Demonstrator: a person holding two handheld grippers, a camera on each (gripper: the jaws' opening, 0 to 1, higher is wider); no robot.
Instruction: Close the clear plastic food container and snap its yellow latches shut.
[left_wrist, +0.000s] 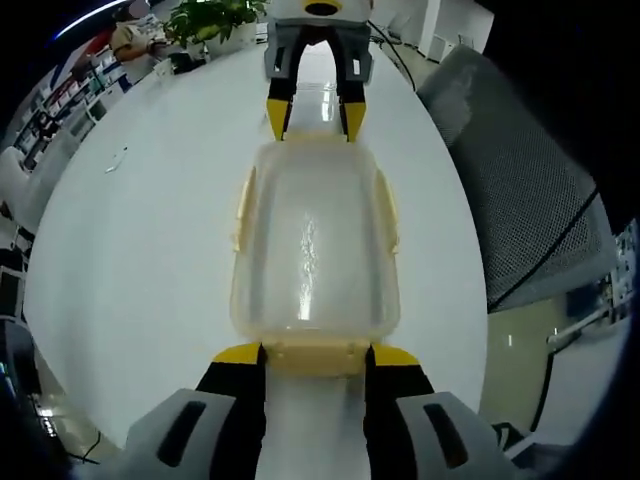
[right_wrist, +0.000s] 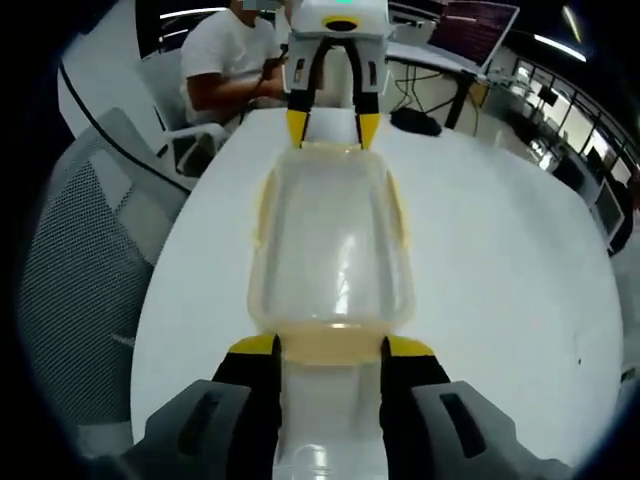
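**Left gripper view and right gripper view: both grippers parked on the end latches**

Biggest thing first: the round white table (left_wrist: 150, 250) carries everything, with a grey mesh office chair (left_wrist: 530, 190) pulled up at its edge and a potted plant (left_wrist: 210, 15) at the far side. A person in a white shirt (right_wrist: 225, 55) sits beyond the table in the right gripper view.

Next down, the clear plastic food container (left_wrist: 315, 250) sits flat in the middle of the table, lid on, lengthwise between the two grippers. The side latches (left_wrist: 243, 205) look folded down against the walls, though they're pale and hard to read.

The left gripper (left_wrist: 315, 352) has its jaws spread either side of the near end latch (left_wrist: 315, 355), yellow tips touching the container's end. The right gripper (left_wrist: 315, 118) mirrors that on the far end latch (right_wrist: 330, 345), jaws also spread, tips at the rim.

My guess at the why: coming in from opposite ends braces the box so it can't slide while each end tab gets pushed down. Whether those end latches are fully clicked, I can't tell.
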